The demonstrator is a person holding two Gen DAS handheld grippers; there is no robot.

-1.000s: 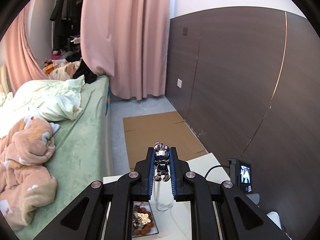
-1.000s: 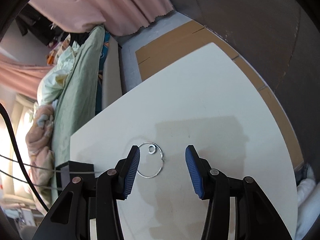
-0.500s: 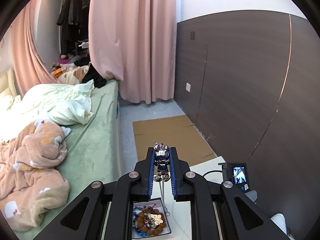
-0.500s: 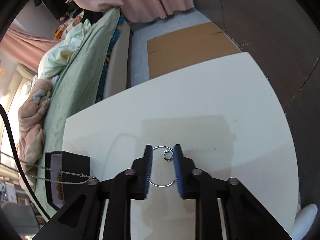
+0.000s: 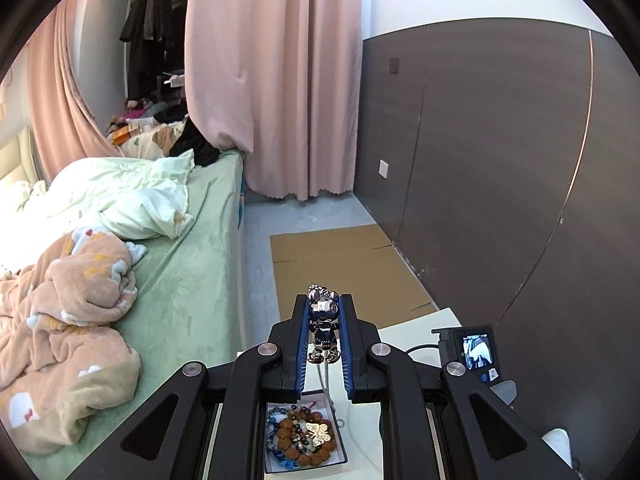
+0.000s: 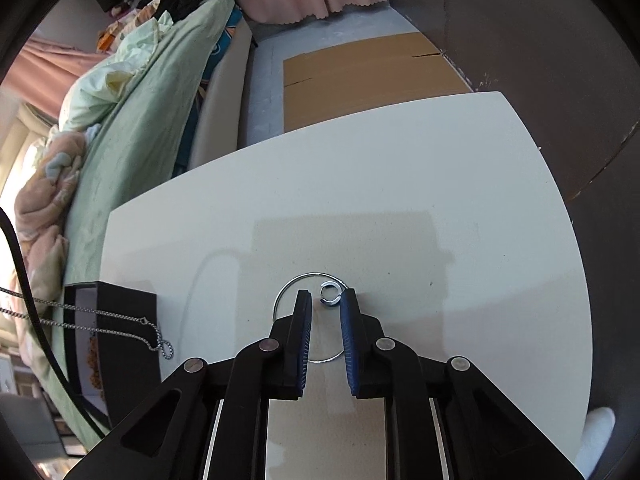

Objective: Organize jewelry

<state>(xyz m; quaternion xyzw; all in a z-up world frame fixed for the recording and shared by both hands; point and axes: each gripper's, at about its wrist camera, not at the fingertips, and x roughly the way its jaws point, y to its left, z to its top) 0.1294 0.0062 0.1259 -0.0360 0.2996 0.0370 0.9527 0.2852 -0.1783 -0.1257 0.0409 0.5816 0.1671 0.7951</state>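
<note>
My left gripper (image 5: 323, 308) is shut on a small silver and blue figure pendant (image 5: 323, 322), held up in the air. Its chain (image 5: 326, 376) hangs down toward an open jewelry box (image 5: 304, 436) holding bead bracelets and a butterfly piece. In the right wrist view the chain (image 6: 100, 322) hangs over the black box (image 6: 116, 344) at the left. My right gripper (image 6: 325, 300) is low over the white table (image 6: 360, 184), its jaws narrowed around a small open silver ring (image 6: 330, 294) that lies inside a large thin wire hoop (image 6: 288, 292). The ring touches the right finger.
A small black camera with a lit screen (image 5: 474, 350) stands on the table at the right. A bed (image 5: 120, 260) lies to the left, brown cardboard (image 5: 348, 272) on the floor beyond the table, a dark wall (image 5: 500, 160) to the right.
My right gripper closed from wide open to a narrow gap around the small ring. My left gripper rose with the pendant, bringing the jewelry box further into view below.
</note>
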